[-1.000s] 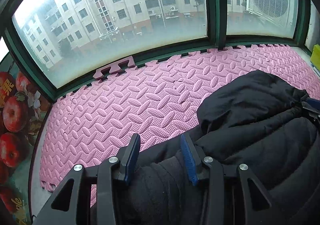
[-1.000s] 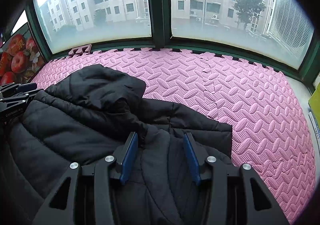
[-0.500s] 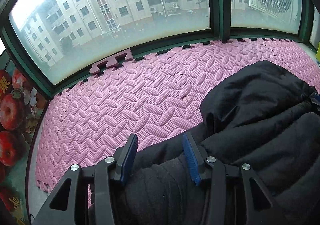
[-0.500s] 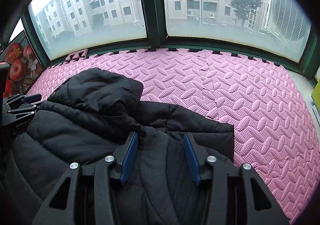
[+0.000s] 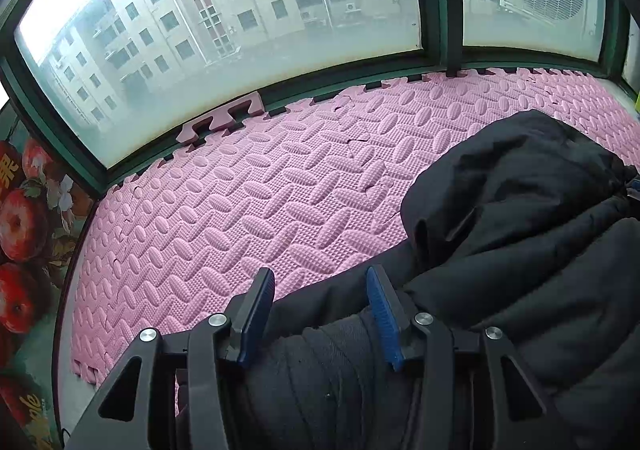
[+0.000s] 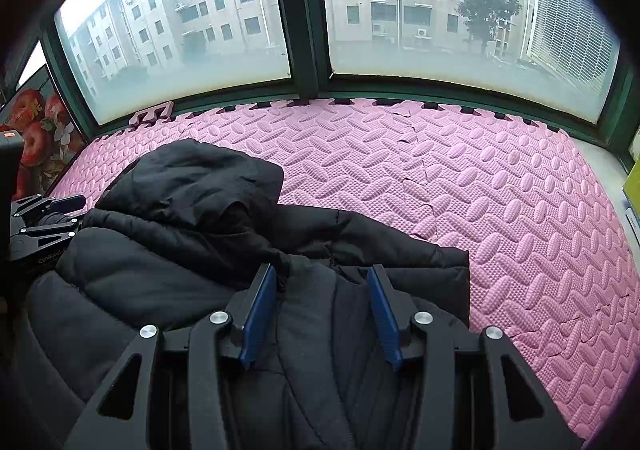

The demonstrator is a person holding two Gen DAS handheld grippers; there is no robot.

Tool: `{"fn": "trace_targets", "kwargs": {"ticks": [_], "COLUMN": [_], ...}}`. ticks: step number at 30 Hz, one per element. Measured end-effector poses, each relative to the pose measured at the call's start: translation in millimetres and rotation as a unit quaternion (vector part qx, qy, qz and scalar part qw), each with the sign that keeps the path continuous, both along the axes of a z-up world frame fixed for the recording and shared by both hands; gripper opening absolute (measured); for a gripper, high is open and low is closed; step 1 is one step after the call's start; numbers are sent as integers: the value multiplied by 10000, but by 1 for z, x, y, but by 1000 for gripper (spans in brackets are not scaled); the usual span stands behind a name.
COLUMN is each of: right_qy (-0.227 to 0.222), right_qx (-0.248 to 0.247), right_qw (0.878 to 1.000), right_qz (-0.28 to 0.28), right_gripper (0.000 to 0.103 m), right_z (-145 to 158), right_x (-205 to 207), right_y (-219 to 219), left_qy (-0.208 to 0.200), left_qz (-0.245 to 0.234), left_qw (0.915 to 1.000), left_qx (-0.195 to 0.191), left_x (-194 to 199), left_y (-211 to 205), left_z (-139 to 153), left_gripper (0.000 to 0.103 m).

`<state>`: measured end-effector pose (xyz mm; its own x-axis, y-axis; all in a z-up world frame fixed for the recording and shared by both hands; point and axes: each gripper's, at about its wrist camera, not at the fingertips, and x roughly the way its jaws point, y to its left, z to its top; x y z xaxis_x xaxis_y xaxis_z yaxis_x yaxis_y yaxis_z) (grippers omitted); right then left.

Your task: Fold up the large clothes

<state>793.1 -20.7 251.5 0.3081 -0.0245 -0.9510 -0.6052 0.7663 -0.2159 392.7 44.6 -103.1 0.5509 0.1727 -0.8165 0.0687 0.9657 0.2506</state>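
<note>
A black padded jacket (image 6: 168,250) is seen spread over the near part of the pink foam mat (image 6: 500,186), bunched and rumpled, with its hood (image 6: 200,178) thrown up toward the window (image 6: 180,30). In the right wrist view, the right gripper (image 6: 320,294) is held low over the jacket's front, its blue-padded fingers (image 6: 260,310) set wide apart with grey-black fabric and a seam lying between them; the jaws are parted, and nothing is pinched. Over in the left wrist view, the left gripper (image 5: 320,306) is likewise spread, its jaws wide, and a ribbed knit cuff (image 5: 328,370) of the jacket (image 5: 520,250) is framed between the fingers (image 5: 380,314) without being clamped. The sleeve is seen running off to the right into the jacket's bulk, and the hood (image 5: 512,178) is heaped beyond it. The left gripper (image 6: 44,226) is also caught at the far left edge of the right wrist view, just beside the jacket's shoulder. The mat (image 5: 240,210) is left bare to the left and toward the green window frame (image 5: 432,10). A box printed with red apples (image 5: 20,218) is glimpsed at the mat's left end, and a loose pink mat piece (image 5: 224,118) is propped against the sill.
</note>
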Motion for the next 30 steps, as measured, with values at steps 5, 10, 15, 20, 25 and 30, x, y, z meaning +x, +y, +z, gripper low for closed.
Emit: {"fn": "trace_targets", "kwargs": {"ticks": [5,10,15,20,25,30], "right_qy": [9,142,49,129,421,548], "right_qx": [-28,-171,-256,60,39,-86], "right_qw": [10000,9997,9987,9974,9932,9896], "right_qz": [-8,103,429,708,1087,1328], "right_gripper": [51,53,53,56,58,58], "right_z": [0,5,28,63,68,52], "right_x": [1,0,-8,-32,-75,-108], "right_y": [2,10,33,59,67,60], "left_qy": [126,-225,-375,-485,-328,-210], "left_qz": [91,-16,-154,-458,-750,-886], "left_qw": [9999,9997,9990,9975,9951,9942], "left_qx": [-74,133,-160,-228,-557,-576], "left_x": [1,-21,-59,-112,-167,-203], "left_y": [8,5,2,-14,-36,-53], "left_z": [6,44,82,105,102,83], "left_gripper": [59,59,59,59,59,59]}}
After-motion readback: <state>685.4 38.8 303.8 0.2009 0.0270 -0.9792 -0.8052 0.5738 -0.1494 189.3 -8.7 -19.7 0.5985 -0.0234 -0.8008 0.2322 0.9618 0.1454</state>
